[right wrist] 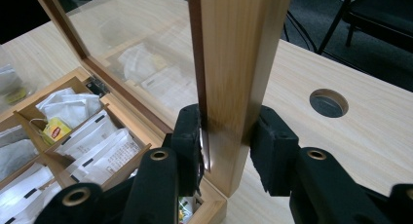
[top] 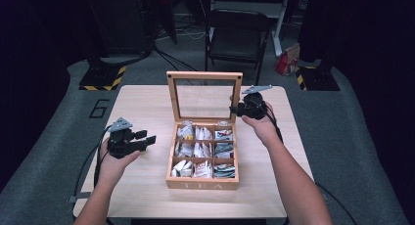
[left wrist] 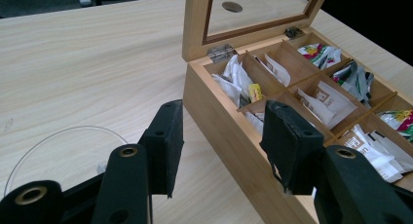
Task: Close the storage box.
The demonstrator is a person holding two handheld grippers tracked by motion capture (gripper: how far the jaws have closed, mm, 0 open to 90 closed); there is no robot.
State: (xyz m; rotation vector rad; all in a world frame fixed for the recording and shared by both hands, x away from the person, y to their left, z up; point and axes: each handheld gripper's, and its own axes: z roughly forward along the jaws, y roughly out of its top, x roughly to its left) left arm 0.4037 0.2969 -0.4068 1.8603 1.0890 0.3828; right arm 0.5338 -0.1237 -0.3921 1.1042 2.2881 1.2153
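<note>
A wooden tea box (top: 203,183) stands at the middle of the table, its compartments holding several tea bags (top: 195,149). Its glass-paned lid (top: 204,76) stands upright at the back. My right gripper (top: 238,107) is shut on the right side of the lid frame (right wrist: 234,48), one pad on each face, low near the hinge; the right gripper (right wrist: 228,114) grips it just above the box corner. My left gripper (top: 147,137) hovers open to the left of the box. In the left gripper view the left gripper (left wrist: 224,112) has nothing between its pads and points at the box's left wall (left wrist: 219,136).
The light wood table (top: 142,195) has a round cable hole (right wrist: 328,102) behind the lid. A faint clear round rim (left wrist: 58,146) lies on the table left of the box. A folding chair (top: 237,34) and a red bag (top: 284,63) stand on the floor beyond the table.
</note>
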